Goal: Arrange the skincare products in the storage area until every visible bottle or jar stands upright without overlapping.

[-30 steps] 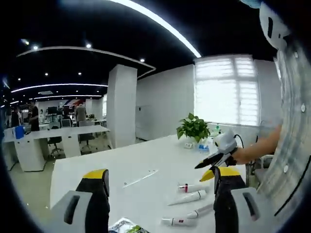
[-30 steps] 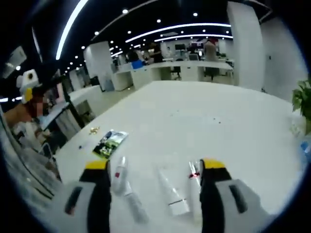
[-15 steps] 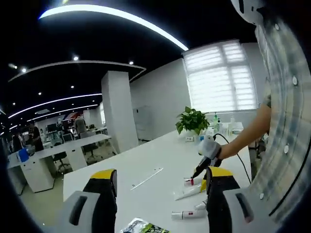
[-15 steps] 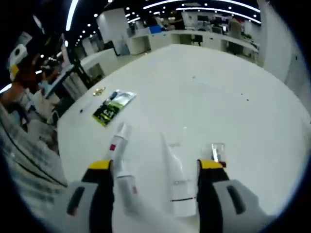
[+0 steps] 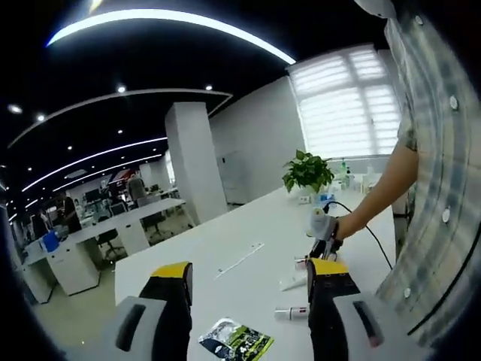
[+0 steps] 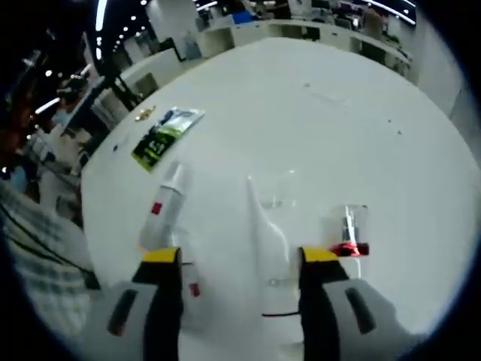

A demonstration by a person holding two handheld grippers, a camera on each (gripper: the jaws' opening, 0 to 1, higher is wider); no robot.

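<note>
1. Overhead, in the right gripper view, the right gripper [image 6: 237,259] hangs above a white table [image 6: 316,128] with its two yellow-tipped jaws spread wide and nothing between them.
2. A large white tube [image 6: 264,233] lies flat on the table, running up between the jaws.
3. A smaller white tube with a red band [image 6: 161,214] lies flat to its left, just above the left jaw.
4. A clear-capped tube with a red band [image 6: 347,233] lies to the right, just above the right jaw.
5. A green and black sachet [image 6: 167,129] lies farther up the table, well apart from the tubes.
6. Across in the left gripper view, the left gripper [image 5: 248,278] also stands wide open and empty, held over the near end of the table.
7. A person's arm [image 5: 376,192] reaches in from the right, holding the right gripper down over the tubes.
8. A potted plant [image 5: 308,171] sits far back by the window.
</note>
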